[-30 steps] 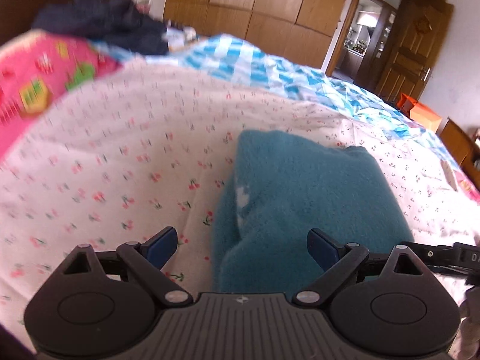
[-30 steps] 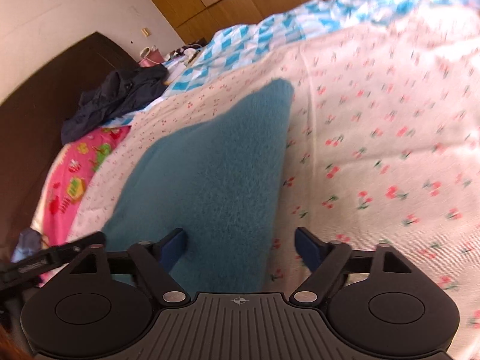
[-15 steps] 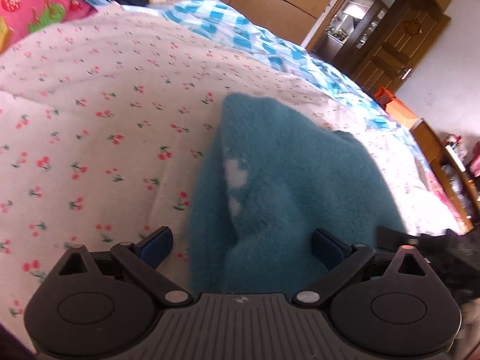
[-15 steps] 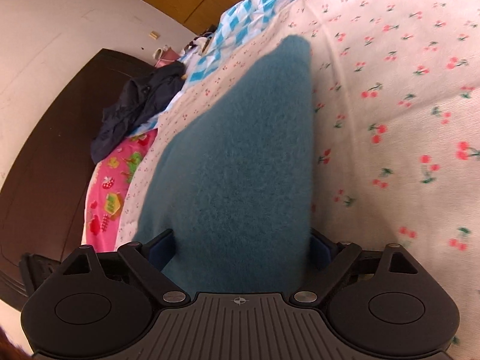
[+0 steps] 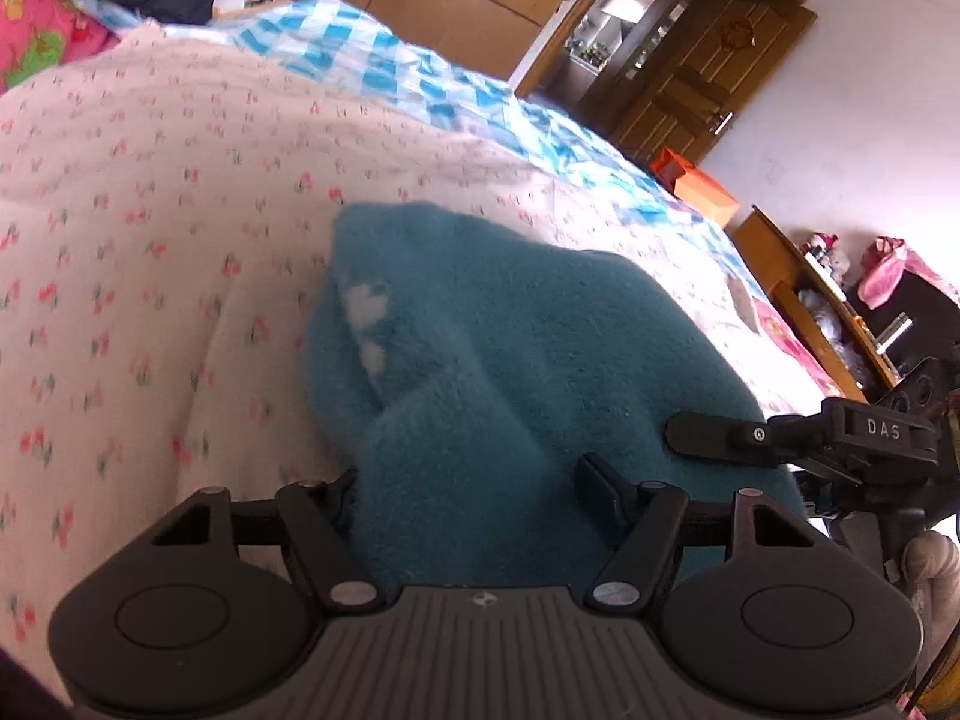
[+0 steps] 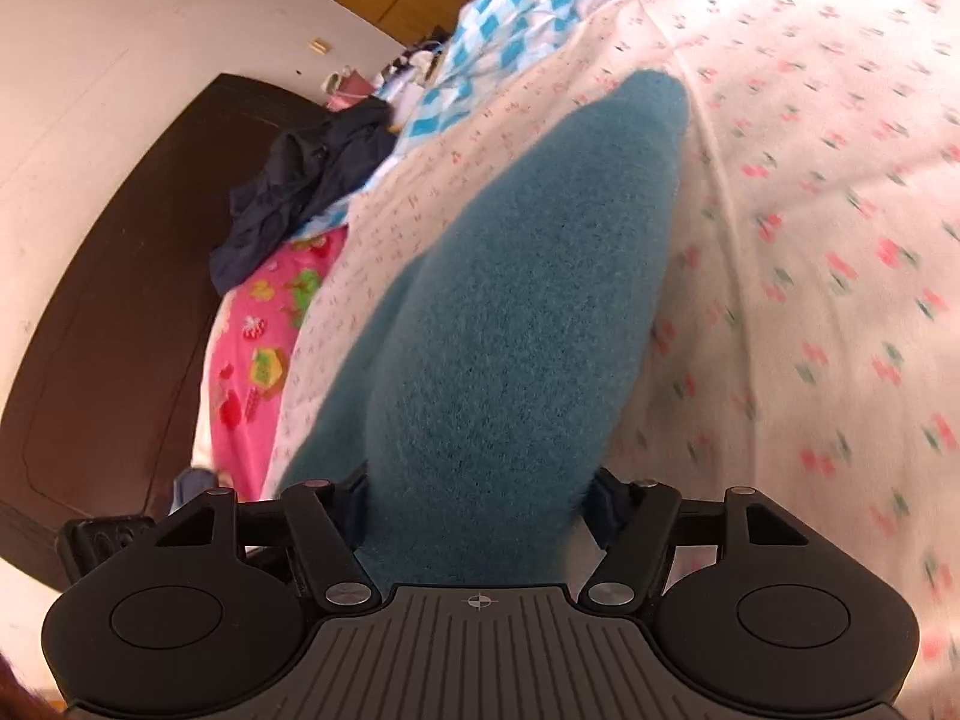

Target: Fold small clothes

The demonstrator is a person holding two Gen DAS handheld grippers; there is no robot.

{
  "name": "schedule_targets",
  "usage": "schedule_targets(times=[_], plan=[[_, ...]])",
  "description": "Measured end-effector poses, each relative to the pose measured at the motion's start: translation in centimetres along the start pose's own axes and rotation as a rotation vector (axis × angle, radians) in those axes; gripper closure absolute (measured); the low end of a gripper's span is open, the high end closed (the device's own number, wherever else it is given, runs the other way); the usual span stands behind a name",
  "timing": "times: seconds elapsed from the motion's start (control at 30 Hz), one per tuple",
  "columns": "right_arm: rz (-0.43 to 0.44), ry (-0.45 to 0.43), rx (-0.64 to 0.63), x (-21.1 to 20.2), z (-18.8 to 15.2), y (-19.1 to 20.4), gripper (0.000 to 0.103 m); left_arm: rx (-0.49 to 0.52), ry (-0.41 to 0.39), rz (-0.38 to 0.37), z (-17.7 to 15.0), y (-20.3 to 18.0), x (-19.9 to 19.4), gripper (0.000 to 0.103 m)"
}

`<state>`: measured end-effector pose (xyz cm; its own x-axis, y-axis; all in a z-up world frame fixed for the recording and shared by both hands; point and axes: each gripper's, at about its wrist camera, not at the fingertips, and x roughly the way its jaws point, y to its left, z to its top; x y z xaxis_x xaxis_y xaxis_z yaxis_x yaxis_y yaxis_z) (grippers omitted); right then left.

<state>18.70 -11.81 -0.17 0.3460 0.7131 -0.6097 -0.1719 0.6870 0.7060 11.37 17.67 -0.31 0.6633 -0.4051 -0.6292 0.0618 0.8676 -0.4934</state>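
Pinching the near edge of the fluffy teal fleece garment with both the left gripper and right gripper, likely for lifting into a fold, its far end toward twelve o'clock on the cherry-print white bedsheet.

Colours and patterns: bed, garment, room

Teal fleece garment with small white patches near its left fold; white bedsheet sprinkled with pink-red cherry sprigs; blue-and-white checked quilt upper middle; pink cartoon-print blanket at left; navy clothes pile above it; dark brown headboard; orange box at right; black grippers.
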Motion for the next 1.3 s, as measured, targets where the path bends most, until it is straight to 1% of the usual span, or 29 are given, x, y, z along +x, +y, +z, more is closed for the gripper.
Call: schedule_targets(times=[0.07, 0.1, 0.13, 0.23, 0.37, 0.43, 0.53, 0.57, 0.67, 0.7, 0.73, 0.77, 0.83, 0.9, 0.93, 1.0, 1.03, 1.07, 1.13, 1.2, 1.3], plan=[[-0.080, 0.025, 0.018, 1.3, -0.6, -1.4, 0.033, 0.029, 0.030, 0.050, -0.8, 0.2, 1.0, 0.031], [-0.090, 0.033, 0.043, 1.9, -0.7, -1.8, 0.030, 0.036, 0.050, 0.063, -1.1, 0.4, 1.6, 0.031], [-0.095, 0.023, 0.044, 1.9, -0.8, -1.6, 0.029, 0.022, 0.063, 0.060, -1.3, 0.7, 1.9, 0.030], [-0.147, -0.003, -0.018, 1.2, -0.8, 0.5, 0.027, 0.005, 0.066, 0.052, -0.7, 1.2, 1.0, 0.030], [-0.207, -0.035, -0.081, 0.1, -0.9, 2.0, 0.027, 0.076, 0.035, 0.115, -1.0, 0.5, -0.9, 0.030], [-0.244, -0.080, -0.139, -0.7, -1.2, 2.7, 0.027, 0.098, 0.007, 0.144, -1.0, 0.0, -1.9, 0.030], [-0.318, -0.196, -0.300, -2.4, -1.6, 4.6, 0.027, 0.130, -0.052, 0.183, -0.6, -0.9, -3.2, 0.031], [-0.326, -0.234, -0.332, -3.0, -1.5, 5.0, 0.027, 0.146, -0.070, 0.192, -0.2, -1.2, -3.5, 0.031], [-0.281, -0.307, -0.363, -3.8, -0.3, 6.0, 0.027, 0.196, -0.119, 0.230, 1.2, -2.2, -3.5, 0.031], [-0.278, -0.321, -0.371, -3.4, 0.2, 6.2, 0.029, 0.202, -0.130, 0.239, 1.9, -2.6, -3.0, 0.031], [-0.282, -0.328, -0.380, -2.8, 0.6, 6.5, 0.033, 0.201, -0.136, 0.240, 2.7, -2.9, -2.4, 0.031], [-0.286, -0.328, -0.394, -2.1, 1.1, 6.7, 0.035, 0.194, -0.139, 0.236, 3.5, -3.1, -1.8, 0.031], [-0.286, -0.311, -0.407, -0.4, 2.1, 6.8, 0.045, 0.192, -0.137, 0.232, 5.0, -3.5, -0.3, 0.031], [-0.290, -0.290, -0.404, 1.3, 3.2, 6.6, 0.049, 0.212, -0.130, 0.255, 6.1, -3.8, 1.6, 0.031], [-0.299, -0.280, -0.399, 2.1, 3.7, 6.3, 0.051, 0.226, -0.123, 0.281, 6.5, -3.6, 2.6, 0.031], [-0.333, -0.271, -0.396, 3.5, 4.2, 5.5, 0.052, 0.241, -0.092, 0.344, 6.8, -3.0, 4.7, 0.030], [-0.346, -0.264, -0.387, 4.0, 4.3, 4.8, 0.052, 0.229, -0.061, 0.368, 6.8, -2.4, 5.8, 0.027], [-0.344, -0.259, -0.369, 4.5, 4.4, 4.0, 0.053, 0.200, -0.037, 0.360, 6.9, -1.6, 6.5, 0.026], [-0.325, -0.277, -0.353, 4.9, 4.0, 2.6, 0.053, 0.150, -0.030, 0.338, 6.8, -0.7, 6.6, 0.023], [-0.309, -0.291, -0.339, 5.2, 3.9, 1.9, 0.052, 0.142, -0.027, 0.333, 6.7, -0.4, 6.4, 0.022], [-0.303, -0.283, -0.320, 5.1, 4.2, 1.9, 0.052, 0.137, -0.037, 0.351, 6.3, -0.6, 6.1, 0.021]])
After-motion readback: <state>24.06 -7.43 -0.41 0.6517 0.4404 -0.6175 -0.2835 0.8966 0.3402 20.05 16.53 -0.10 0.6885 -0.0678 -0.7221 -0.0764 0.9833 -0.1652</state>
